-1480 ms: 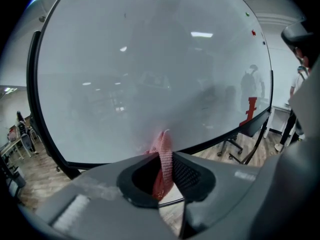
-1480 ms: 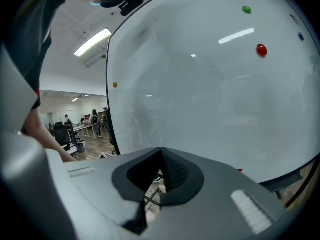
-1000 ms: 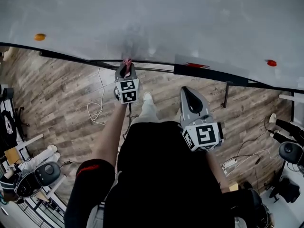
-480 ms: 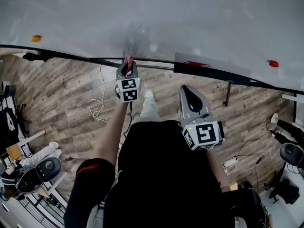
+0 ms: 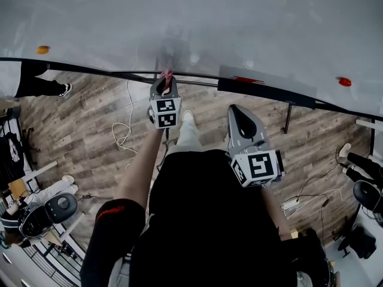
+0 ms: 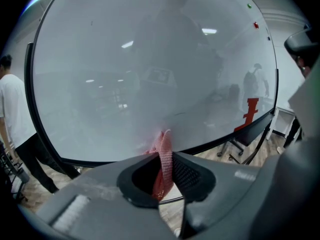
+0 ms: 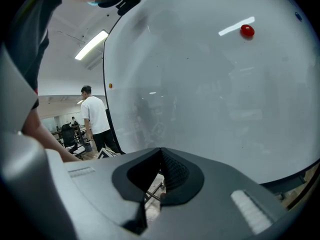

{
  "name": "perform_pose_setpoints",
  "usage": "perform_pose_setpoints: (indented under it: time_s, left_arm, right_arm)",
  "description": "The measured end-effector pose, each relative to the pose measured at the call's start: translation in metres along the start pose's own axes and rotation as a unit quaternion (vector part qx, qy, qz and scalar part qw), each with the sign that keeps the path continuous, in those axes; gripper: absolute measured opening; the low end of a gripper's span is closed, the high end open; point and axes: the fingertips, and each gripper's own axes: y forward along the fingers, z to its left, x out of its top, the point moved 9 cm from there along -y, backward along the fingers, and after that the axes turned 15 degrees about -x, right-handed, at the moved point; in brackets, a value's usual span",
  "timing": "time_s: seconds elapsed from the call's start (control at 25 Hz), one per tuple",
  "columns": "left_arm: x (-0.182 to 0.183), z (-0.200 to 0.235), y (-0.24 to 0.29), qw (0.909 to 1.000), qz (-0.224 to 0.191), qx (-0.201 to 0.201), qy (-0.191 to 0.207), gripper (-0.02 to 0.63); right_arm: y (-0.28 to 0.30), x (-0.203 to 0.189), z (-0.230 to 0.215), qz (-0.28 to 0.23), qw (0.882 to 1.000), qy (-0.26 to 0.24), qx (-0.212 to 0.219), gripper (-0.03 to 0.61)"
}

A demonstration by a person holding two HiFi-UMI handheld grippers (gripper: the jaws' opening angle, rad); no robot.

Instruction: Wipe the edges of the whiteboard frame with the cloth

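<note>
A large whiteboard (image 5: 197, 23) with a black frame (image 5: 90, 70) fills the top of the head view. My left gripper (image 5: 165, 76) is shut on a pink cloth (image 6: 163, 159), whose tip (image 5: 166, 75) touches the board's lower frame edge (image 6: 220, 141). My right gripper (image 5: 240, 115) hangs lower and to the right, away from the board, shut with nothing between its jaws (image 7: 160, 176).
A black tray (image 5: 266, 88) with a red marker (image 5: 245, 79) runs along the lower frame to the right. Red (image 5: 344, 82) and orange (image 5: 42, 49) magnets stick to the board. A person (image 7: 95, 119) stands at the left. Cables (image 5: 122, 136) and chairs (image 5: 57, 205) lie on the wooden floor.
The left gripper with the cloth has shifted slightly right along the lower frame. A person's legs have come into view at the far left. The right gripper has barely moved.
</note>
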Motion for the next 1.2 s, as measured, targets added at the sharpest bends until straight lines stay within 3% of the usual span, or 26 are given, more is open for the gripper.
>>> perform_pose_setpoints:
  time_s: [1.2]
  left_arm:
    - [0.018,-0.051,0.009,0.9991,0.011,-0.028,0.031,0.054]
  right_arm:
    - [-0.017,0.004,-0.034,-0.003,1.000,0.006,-0.010,0.002]
